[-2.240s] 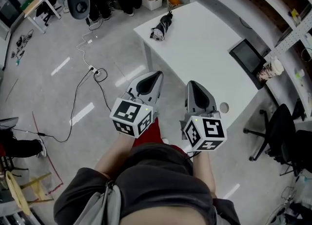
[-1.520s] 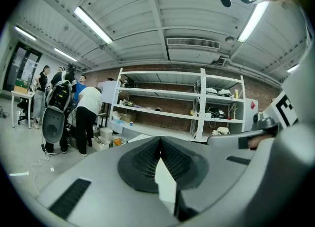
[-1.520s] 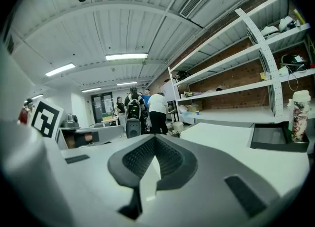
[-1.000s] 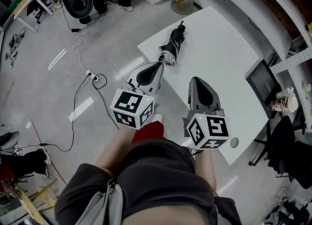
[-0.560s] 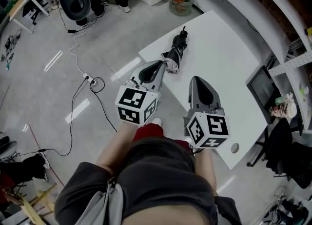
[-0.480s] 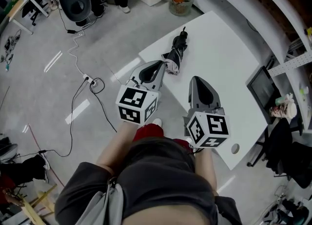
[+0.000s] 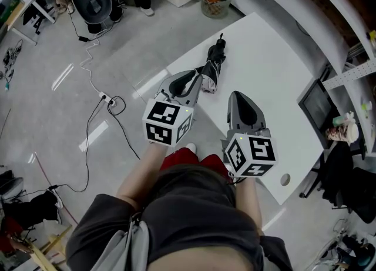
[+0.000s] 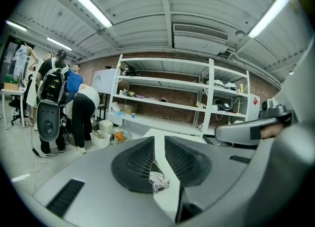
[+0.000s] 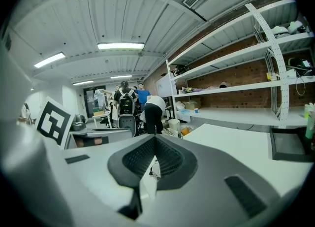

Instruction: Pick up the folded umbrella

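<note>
The folded umbrella (image 7: 210, 69) lies by the table's (image 7: 267, 58) left edge, just ahead of the left gripper's (image 7: 195, 77) narrowly parted, opening, empty jaws, while the right gripper's (image 7: 235, 96) jaws meet.

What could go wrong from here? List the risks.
1. On the left tool, the jaws are opening but only narrowly apart, with nothing between them; they may shove the folded umbrella instead of straddling it.
2. The umbrella lies near the table edge; a shove could slide it off.

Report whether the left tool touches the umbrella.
Apart. Left gripper view: the umbrella lies beyond the left tool, jaws opening and empty, bare table between.
</note>
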Action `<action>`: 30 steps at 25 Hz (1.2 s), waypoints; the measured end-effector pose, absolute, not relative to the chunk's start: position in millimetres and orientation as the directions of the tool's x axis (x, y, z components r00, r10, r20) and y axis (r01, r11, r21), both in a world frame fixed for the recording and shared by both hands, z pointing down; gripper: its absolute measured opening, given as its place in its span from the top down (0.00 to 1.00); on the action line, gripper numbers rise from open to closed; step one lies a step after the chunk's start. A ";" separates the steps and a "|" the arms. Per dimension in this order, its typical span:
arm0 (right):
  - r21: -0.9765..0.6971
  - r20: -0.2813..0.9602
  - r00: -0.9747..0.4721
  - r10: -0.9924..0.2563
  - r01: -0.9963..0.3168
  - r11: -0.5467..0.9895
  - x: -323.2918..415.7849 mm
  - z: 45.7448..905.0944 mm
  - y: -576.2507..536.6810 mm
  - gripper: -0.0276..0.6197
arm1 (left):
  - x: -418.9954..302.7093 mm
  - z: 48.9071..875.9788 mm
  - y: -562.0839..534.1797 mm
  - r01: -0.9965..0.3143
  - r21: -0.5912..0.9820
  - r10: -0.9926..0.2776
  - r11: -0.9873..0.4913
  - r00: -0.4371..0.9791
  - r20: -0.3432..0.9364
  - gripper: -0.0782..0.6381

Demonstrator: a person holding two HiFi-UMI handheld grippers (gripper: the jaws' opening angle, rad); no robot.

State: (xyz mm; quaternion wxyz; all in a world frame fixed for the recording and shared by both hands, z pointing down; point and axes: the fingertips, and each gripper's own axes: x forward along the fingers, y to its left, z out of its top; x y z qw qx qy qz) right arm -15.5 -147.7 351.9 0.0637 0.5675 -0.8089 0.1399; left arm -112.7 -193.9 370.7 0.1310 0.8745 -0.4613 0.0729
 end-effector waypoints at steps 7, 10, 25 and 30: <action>-0.151 0.283 -0.333 -0.899 -0.942 0.301 -8.9 356.5 -152.5 0.93 | -101.9 387.8 -207.0 -0.821 0.179 -0.759 -0.542 0.570 0.316 0.70; -0.149 0.288 -0.335 -0.897 -0.941 0.303 -6.1 358.6 -155.7 0.93 | -95.5 395.4 -212.8 -0.820 0.187 -0.746 -0.541 0.571 0.343 0.67; -0.148 0.305 -0.329 -0.894 -0.943 0.297 29.1 369.4 -207.5 0.93 | -72.7 421.3 -263.7 -0.848 0.162 -0.731 -0.504 0.519 0.443 0.55; -0.149 0.327 -0.322 -0.888 -0.946 0.288 39.8 378.6 -223.8 0.93 | -67.2 425.3 -283.2 -0.857 0.161 -0.732 -0.490 0.504 0.459 0.53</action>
